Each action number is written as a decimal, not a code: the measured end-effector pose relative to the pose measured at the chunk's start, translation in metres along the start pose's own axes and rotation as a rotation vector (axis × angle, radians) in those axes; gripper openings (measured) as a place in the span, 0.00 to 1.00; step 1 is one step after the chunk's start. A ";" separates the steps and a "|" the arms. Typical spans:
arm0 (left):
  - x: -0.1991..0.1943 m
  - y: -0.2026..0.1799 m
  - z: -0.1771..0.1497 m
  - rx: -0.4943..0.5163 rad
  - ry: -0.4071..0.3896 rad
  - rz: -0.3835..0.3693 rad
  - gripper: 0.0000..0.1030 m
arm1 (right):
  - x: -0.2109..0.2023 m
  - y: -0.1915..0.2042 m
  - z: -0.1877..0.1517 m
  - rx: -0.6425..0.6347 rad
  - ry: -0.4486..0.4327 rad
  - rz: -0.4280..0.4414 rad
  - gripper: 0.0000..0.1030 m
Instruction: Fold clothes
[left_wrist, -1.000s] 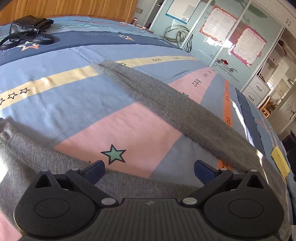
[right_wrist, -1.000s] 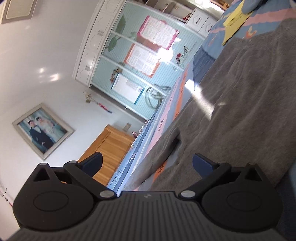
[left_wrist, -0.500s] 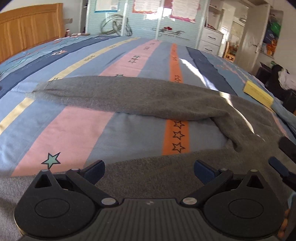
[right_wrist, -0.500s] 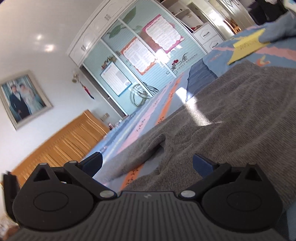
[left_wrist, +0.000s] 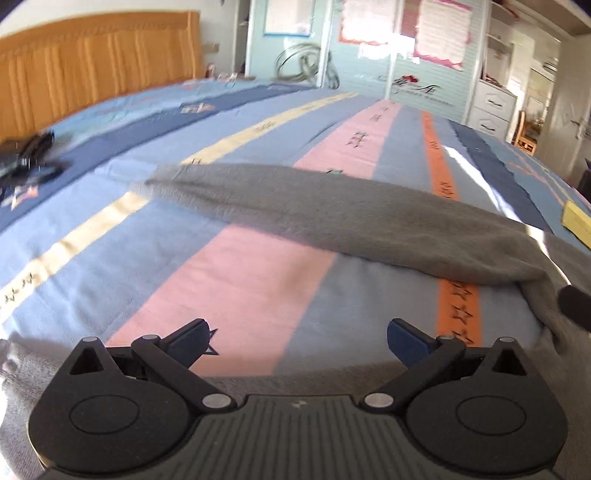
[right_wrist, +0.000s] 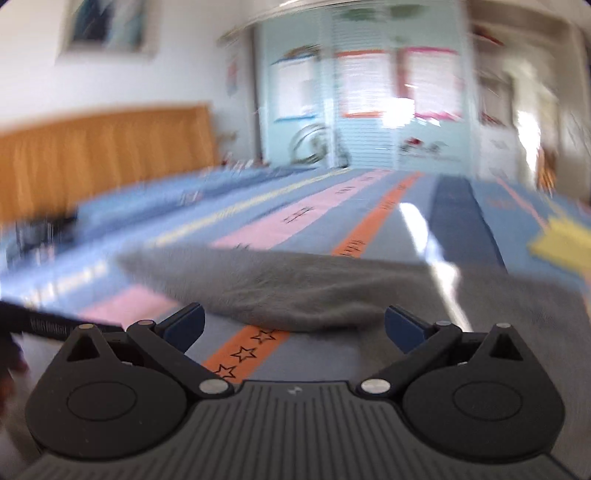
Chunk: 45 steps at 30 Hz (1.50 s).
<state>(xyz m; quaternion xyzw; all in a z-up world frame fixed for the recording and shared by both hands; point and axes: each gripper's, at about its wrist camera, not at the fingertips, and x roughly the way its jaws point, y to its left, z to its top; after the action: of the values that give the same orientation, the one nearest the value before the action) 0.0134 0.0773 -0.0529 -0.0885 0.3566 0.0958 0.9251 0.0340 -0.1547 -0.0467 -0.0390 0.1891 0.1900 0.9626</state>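
Both grippers (left_wrist: 297, 338) (right_wrist: 293, 325) wide open, holding nothing

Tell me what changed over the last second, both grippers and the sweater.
The right gripper swung level from a steep tilt; it now faces down the bed, its view blurred by motion. The left gripper panned right, then partly back toward the headboard. Neither took hold of anything. Unchanged: both grippers open and empty, the grey sweater lying spread with its sleeve across the stripes.
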 end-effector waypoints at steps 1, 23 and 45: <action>0.006 0.008 0.004 -0.014 0.011 0.008 0.99 | 0.012 0.015 0.008 -0.073 0.014 -0.005 1.00; 0.053 0.149 0.043 -0.341 0.024 0.137 0.99 | 0.276 0.117 0.081 0.295 0.416 0.291 1.00; 0.052 0.132 0.044 -0.277 0.006 0.076 0.99 | 0.134 0.059 0.038 0.728 0.146 0.480 0.97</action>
<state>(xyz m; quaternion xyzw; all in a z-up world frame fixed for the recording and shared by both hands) 0.0478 0.2209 -0.0688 -0.2020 0.3459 0.1786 0.8987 0.1393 -0.0478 -0.0619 0.3345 0.3148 0.3259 0.8263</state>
